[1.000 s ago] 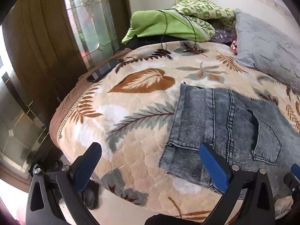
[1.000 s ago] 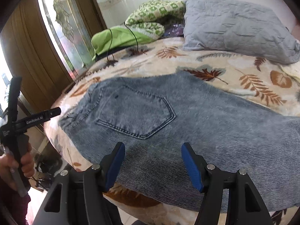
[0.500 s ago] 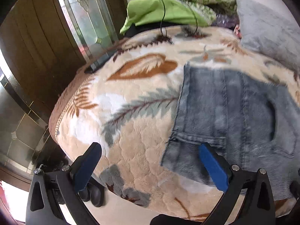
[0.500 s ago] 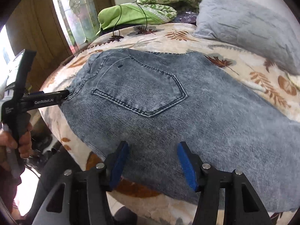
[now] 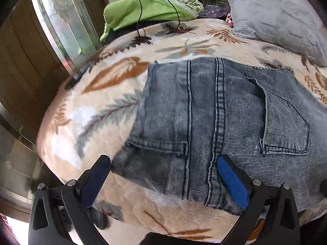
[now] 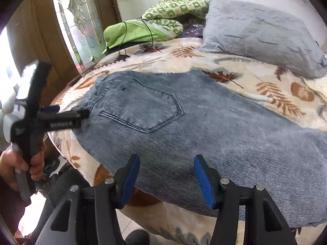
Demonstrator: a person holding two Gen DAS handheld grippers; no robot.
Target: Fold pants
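Note:
Grey-blue denim pants (image 5: pixel 214 122) lie flat on the bed, back pocket up, waistband toward the left edge. They also show in the right wrist view (image 6: pixel 194 130). My left gripper (image 5: pixel 163 175) is open, its blue pads straddling the near waistband corner just above the cloth. In the right wrist view it (image 6: pixel 67 114) reaches the waistband from the left. My right gripper (image 6: pixel 166 175) is open over the near edge of the pants, below the back pocket (image 6: pixel 143 110).
A leaf-print blanket (image 5: pixel 98 110) covers the bed. A grey pillow (image 6: pixel 259 32) and green bedding (image 6: pixel 143 28) with a black cable lie at the far side. A wooden and glass door (image 5: pixel 51 32) stands left. The bed edge drops off near me.
My left gripper has moved right and in, from beside the pants to over the waistband corner. My right gripper has come closer to the near edge of the pants.

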